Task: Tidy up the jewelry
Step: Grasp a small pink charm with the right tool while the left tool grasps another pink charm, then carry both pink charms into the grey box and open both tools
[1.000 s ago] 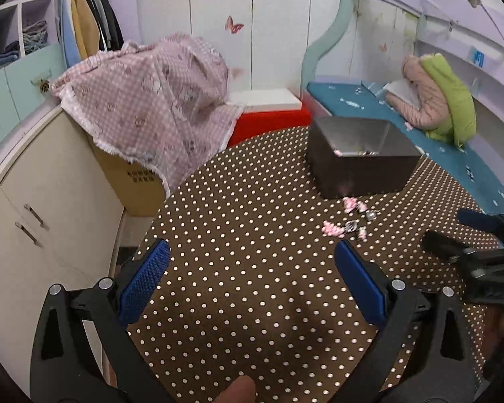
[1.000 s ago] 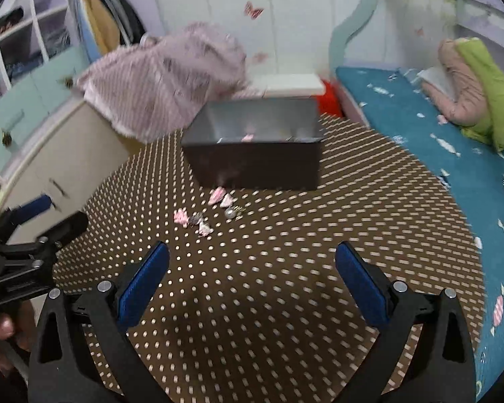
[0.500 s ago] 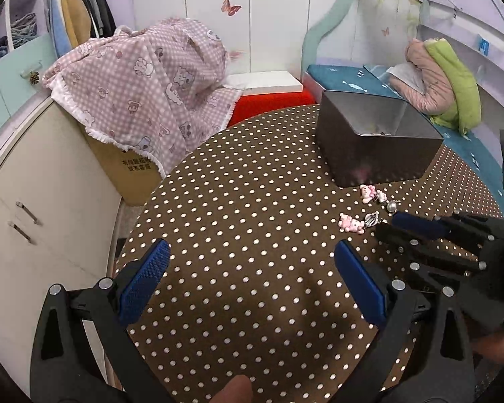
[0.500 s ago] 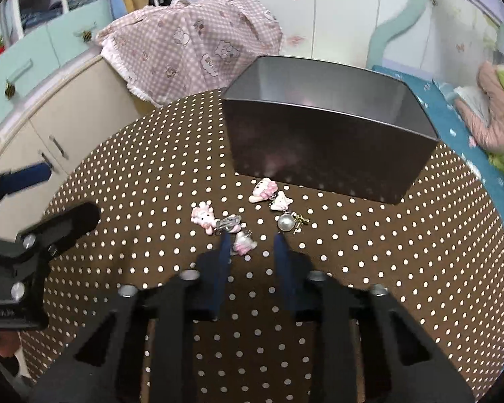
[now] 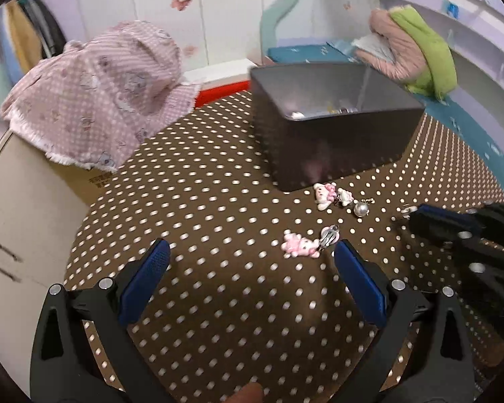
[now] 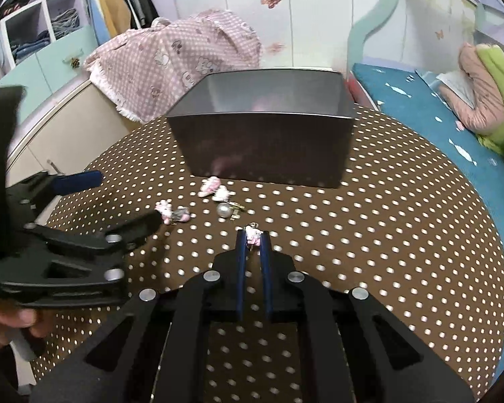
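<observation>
A dark grey box [image 5: 332, 127] [image 6: 268, 134] stands on the brown polka-dot table and holds a few small pieces. Loose jewelry lies in front of it: pink charms [image 5: 326, 194] [image 6: 213, 188], a pearl earring [image 5: 361, 209] [image 6: 224, 210], and a pink charm with a silver clip [image 5: 302, 245] [image 6: 171, 213]. My right gripper [image 6: 253, 235] is shut on a small pink-and-white charm [image 6: 253, 235]; it also shows in the left wrist view [image 5: 416, 216]. My left gripper [image 5: 248, 258] is open and empty, just short of the pink charm with the clip.
A pink checked cloth [image 5: 97, 107] covers a cardboard box at the table's left edge, above a cream cabinet [image 5: 13, 218]. A bed with a blue cover [image 6: 436, 114] and a pink-green bundle [image 6: 487, 80] lies to the right.
My right gripper moved in to the jewelry, closed, and now pinches one small charm. My left gripper moved closer to the box and the loose pieces, still open.
</observation>
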`<move>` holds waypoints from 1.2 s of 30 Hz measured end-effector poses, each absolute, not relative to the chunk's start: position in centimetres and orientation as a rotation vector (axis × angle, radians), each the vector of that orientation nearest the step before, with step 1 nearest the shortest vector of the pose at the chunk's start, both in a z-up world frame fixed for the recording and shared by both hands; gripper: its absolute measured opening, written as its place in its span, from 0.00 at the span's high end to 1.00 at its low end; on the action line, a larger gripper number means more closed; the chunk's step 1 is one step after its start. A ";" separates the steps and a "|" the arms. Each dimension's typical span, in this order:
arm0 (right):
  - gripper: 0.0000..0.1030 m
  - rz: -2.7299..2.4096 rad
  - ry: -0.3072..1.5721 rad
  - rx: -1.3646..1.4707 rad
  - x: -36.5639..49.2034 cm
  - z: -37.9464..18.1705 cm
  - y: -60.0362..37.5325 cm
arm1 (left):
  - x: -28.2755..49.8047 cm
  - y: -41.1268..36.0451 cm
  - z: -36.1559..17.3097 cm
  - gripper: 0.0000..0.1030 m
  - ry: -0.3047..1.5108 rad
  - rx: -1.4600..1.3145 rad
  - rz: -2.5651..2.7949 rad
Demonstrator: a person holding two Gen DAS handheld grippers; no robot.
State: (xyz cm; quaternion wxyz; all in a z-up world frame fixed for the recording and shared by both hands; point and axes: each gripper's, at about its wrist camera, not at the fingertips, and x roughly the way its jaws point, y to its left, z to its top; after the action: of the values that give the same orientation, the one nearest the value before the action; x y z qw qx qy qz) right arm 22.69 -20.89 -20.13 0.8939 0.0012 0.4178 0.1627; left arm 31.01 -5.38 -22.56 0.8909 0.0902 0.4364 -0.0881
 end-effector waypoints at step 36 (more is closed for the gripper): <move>0.93 0.369 0.632 -0.060 21.9 -7.9 -21.1 | 26.8 -0.9 -9.3 0.78 0.650 0.014 -0.344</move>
State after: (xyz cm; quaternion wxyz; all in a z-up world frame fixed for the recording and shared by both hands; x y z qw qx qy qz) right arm 21.87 -21.12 -7.91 0.9334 -0.0295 0.3089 0.1804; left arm 26.75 -0.89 -9.28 0.9332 0.0067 0.3176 -0.1683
